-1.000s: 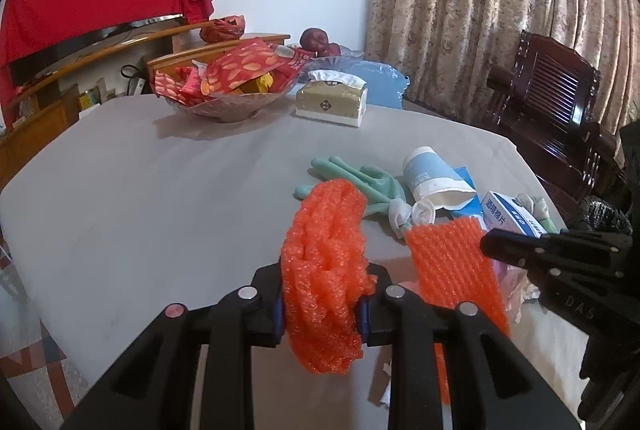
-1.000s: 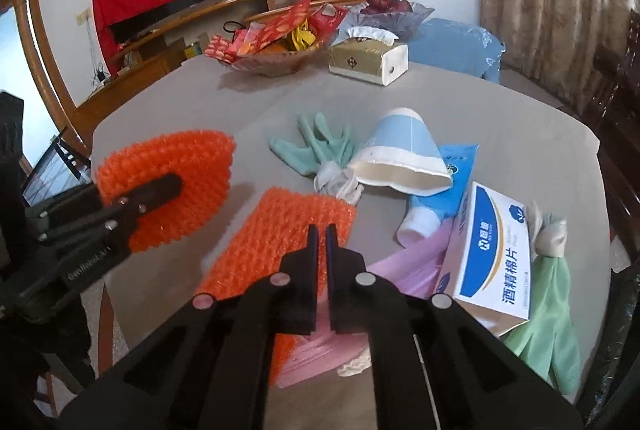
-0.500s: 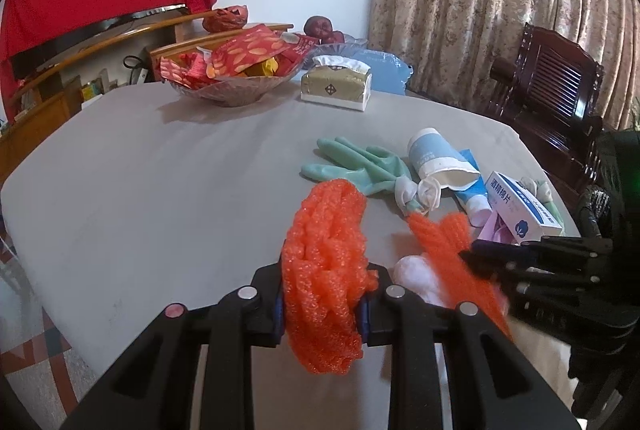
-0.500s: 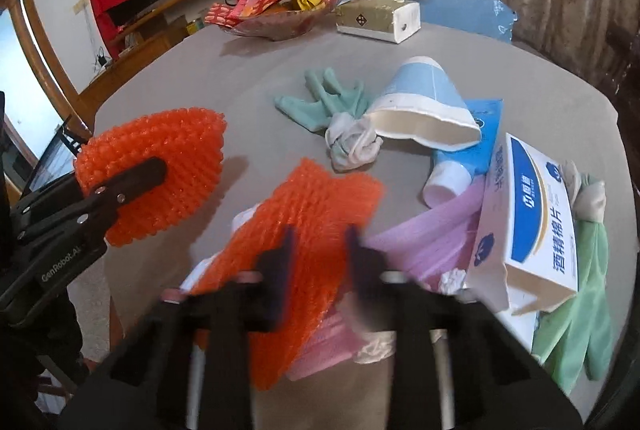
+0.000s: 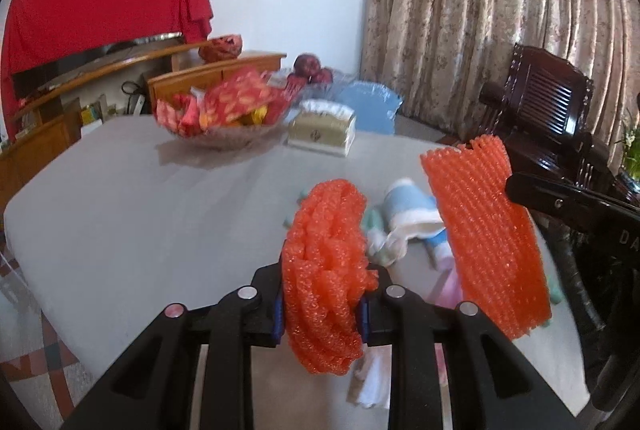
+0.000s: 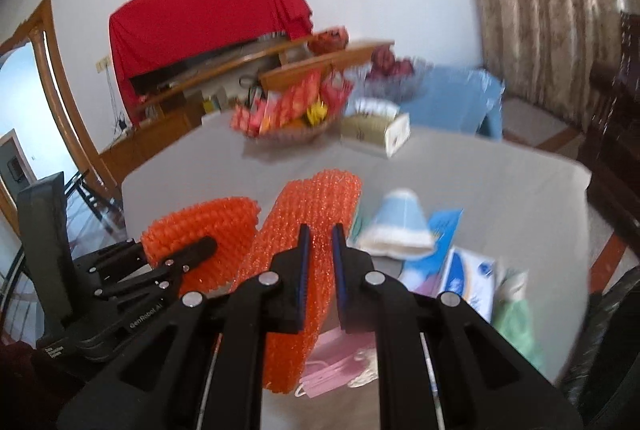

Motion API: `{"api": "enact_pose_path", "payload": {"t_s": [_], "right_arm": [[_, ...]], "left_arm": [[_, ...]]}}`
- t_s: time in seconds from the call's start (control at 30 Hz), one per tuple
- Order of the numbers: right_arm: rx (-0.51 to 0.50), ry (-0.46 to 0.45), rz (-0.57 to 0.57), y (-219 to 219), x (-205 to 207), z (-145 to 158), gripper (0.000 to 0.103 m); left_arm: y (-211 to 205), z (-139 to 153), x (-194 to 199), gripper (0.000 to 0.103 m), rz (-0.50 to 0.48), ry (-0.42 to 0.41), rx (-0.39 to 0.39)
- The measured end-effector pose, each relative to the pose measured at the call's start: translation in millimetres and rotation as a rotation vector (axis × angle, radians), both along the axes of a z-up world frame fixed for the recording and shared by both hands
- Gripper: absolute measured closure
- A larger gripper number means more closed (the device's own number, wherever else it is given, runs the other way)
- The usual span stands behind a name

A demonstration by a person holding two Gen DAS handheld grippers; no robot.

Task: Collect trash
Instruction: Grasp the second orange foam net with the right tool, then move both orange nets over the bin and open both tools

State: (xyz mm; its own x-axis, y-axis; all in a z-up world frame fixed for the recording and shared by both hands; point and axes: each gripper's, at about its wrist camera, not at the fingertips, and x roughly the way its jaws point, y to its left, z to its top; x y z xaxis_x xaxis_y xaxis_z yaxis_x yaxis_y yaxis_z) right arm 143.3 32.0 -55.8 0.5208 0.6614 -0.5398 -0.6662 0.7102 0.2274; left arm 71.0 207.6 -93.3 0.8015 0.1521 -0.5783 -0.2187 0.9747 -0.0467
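While you held a tool in each hand over the grey table [image 5: 120,214], each one squeezed a piece of bright orange foam net. Your left gripper [image 5: 322,304] had its jaws pressed on a scrunched orange net [image 5: 326,270], bumpy and folded into a fat lump. Your right gripper [image 6: 318,266] had its jaws close together on a flat orange net [image 6: 316,206], a long sheet with rows of little holes that hung up in the air, off the table. Under them on the table lay a blue paper cup [image 6: 398,230] on its side, a white and blue box [image 6: 468,280], a green glove [image 6: 514,318] and something pink [image 6: 336,370].
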Motion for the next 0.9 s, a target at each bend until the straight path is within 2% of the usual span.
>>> {"api": "enact_pose_path", "payload": {"t_s": [0.2, 0.4, 0.67, 0.9], "right_arm": [[0.019, -0.031, -0.053, -33, -6, 18, 0.093], [0.000, -0.088, -0.123, -72, -14, 32, 0.093], [-0.007, -0.127, -0.280, -151, -23, 43, 0.093], [-0.038, -0.141, -0.441, -229, -36, 38, 0.093]], "left_arm": [[-29, 27, 4, 0.077, -0.059, -0.051, 0.002], [-65, 40, 15, 0.077, -0.134, -0.072, -0.008], [-131, 53, 33, 0.077, -0.280, -0.099, -0.023], [-198, 50, 47, 0.077, -0.414, -0.097, -0.048]]}}
